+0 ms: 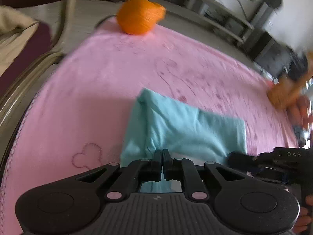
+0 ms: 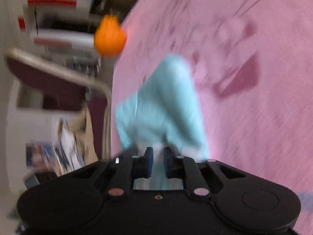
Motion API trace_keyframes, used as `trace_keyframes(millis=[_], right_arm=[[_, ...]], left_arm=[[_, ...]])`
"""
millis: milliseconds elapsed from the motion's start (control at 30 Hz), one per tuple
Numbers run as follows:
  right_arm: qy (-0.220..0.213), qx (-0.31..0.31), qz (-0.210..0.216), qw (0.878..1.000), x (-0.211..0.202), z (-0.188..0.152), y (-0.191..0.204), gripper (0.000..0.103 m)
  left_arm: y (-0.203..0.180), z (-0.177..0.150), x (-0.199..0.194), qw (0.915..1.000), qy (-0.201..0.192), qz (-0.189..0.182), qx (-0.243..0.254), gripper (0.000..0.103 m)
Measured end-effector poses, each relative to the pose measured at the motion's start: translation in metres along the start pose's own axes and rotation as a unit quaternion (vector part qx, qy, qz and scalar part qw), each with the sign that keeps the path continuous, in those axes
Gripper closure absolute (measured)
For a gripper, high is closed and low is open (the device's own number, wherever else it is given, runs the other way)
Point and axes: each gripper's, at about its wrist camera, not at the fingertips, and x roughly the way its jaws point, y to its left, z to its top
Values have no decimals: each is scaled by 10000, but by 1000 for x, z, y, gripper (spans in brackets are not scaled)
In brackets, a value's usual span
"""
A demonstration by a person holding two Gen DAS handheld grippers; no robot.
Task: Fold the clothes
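1. Under and ahead of both pairs of fingers, a pink blanket (image 1: pixel 97 90) printed with darker pink outlines covers the whole work surface; the right wrist view shows it tilted and streaked with blur (image 2: pixel 254 117)
2. Directly ahead of the left fingertips, a light blue garment (image 1: pixel 176 129) lies on the blanket in a loose, partly folded heap, its near edge gathered into the fingers; the same cloth rises as a blurred peak just ahead of the right fingertips (image 2: pixel 168 101)
3. Far to the left of the left fingers, beyond the blanket's edge, stands a chair with a dark maroon seat (image 1: pixel 25 56) and a pale metal frame
4. Far ahead of the left fingers, at the blanket's far edge, sits a round orange object (image 1: pixel 139 15); its kind is unclear through the blur
5. Left gripper (image 1: pixel 162 153): fingers clenched on the near edge of the blue cloth
6. Right gripper (image 2: pixel 157 152): fingers pinching a fold of the same garment, cloth filling the narrow gap between the pads; its dark body shows at the right of the left fingers (image 1: pixel 273 160)
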Motion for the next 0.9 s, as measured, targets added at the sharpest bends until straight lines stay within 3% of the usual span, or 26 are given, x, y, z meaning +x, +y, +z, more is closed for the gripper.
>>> trace_keyframes(millis=[67, 100, 167, 233, 300, 367, 433, 500, 633, 700, 800, 900], right_arm=[[-798, 312, -286, 9959, -26, 6, -9, 95], [-1087, 486, -430, 9920, -40, 8, -12, 91], [-1260, 600, -907, 9860, -71, 6, -1, 90], [-1265, 565, -1097, 9843, -104, 0, 19, 90], [-1338, 105, -812, 9876, -135, -17, 56, 82], [-1559, -492, -656, 9844, -164, -33, 95, 74], [-1995, -1192, -707, 9700, -186, -43, 132, 73], [-2406, -1750, -777, 9516, -195, -48, 155, 71], [-2851, -2498, -1342, 9156, -169, -50, 148, 72], [-2771, -2492, -1593, 9142, -149, -47, 124, 79], [-2300, -1944, -1433, 9427, -116, -37, 76, 85], [-1714, -1432, -1174, 9676, -80, -19, 51, 87]], left_arm=[[-3, 2, -17, 9986, -402, 349, 14, 97], [-6, 4, -25, 9978, -532, 394, 42, 97], [-11, 8, -48, 9973, -675, 275, 41, 96], [-11, 9, -72, 9969, -713, -296, -153, 92], [-9, 11, -91, 9910, -782, -1006, -404, 86], [-13, 12, -102, 9852, -923, -1400, -366, 83], [-24, 11, -101, 9879, -1016, -1167, -48, 82], [-30, 8, -89, 9927, -864, -812, 234, 84], [-32, 1, -60, 9970, -442, -293, 566, 89], [-29, -2, -51, 9968, -279, -105, 743, 90], [-32, -5, -37, 9948, -116, -59, 1011, 91], [-39, 0, -21, 9904, -12, -155, 1371, 91]])
